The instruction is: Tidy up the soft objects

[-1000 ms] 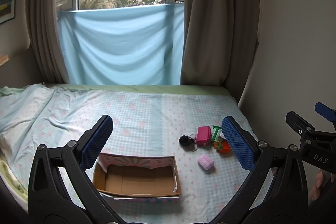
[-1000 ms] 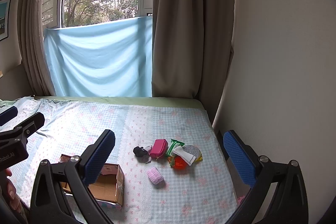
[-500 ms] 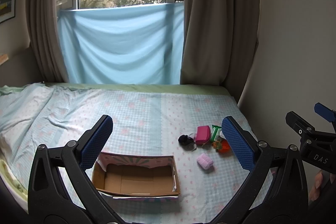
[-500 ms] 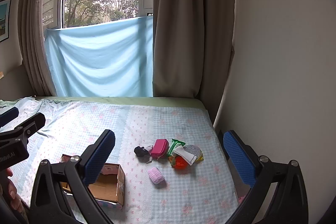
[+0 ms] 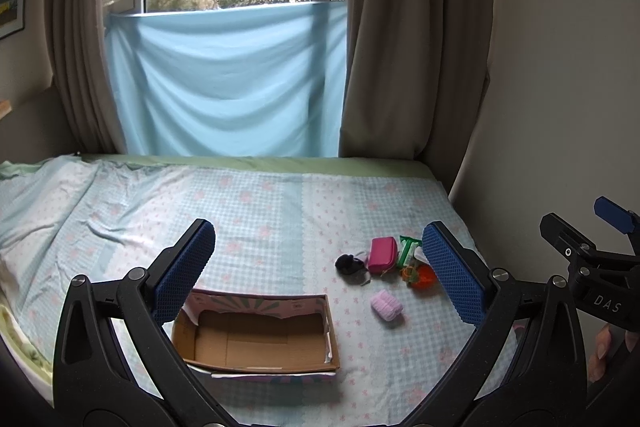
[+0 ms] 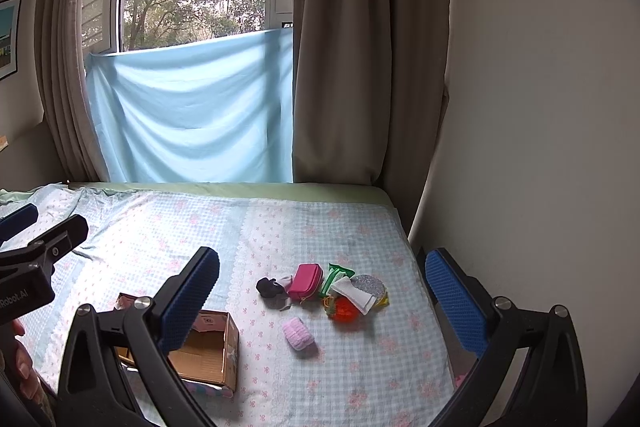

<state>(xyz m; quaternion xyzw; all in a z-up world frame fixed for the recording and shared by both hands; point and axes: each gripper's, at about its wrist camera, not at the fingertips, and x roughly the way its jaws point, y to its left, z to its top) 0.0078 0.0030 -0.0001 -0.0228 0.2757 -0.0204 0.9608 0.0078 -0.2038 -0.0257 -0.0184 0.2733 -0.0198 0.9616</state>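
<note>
On the bed lies an open cardboard box (image 5: 256, 337) (image 6: 208, 347), empty inside. To its right lies a cluster of soft items: a pale pink roll (image 5: 386, 305) (image 6: 298, 334), a magenta pouch (image 5: 383, 254) (image 6: 306, 281), a black bundle (image 5: 347, 263) (image 6: 269, 286), a green packet (image 5: 408, 250) (image 6: 335, 277), an orange-red piece (image 5: 422, 277) (image 6: 343, 310) and a white cloth (image 6: 355, 294). My left gripper (image 5: 320, 273) hovers open above the box. My right gripper (image 6: 322, 297) is open too, high over the cluster. Neither holds anything.
The bed (image 6: 280, 227) carries a light blue checked sheet with pink flowers, rumpled at the left. A wall (image 6: 540, 107) borders its right side. Brown curtains (image 6: 360, 47) and a blue cloth (image 6: 192, 107) hang at the window behind. A person's fingers (image 5: 600, 347) grip the right tool.
Both views have drifted only slightly; the box and the items stay where they were, and both grippers remain open.
</note>
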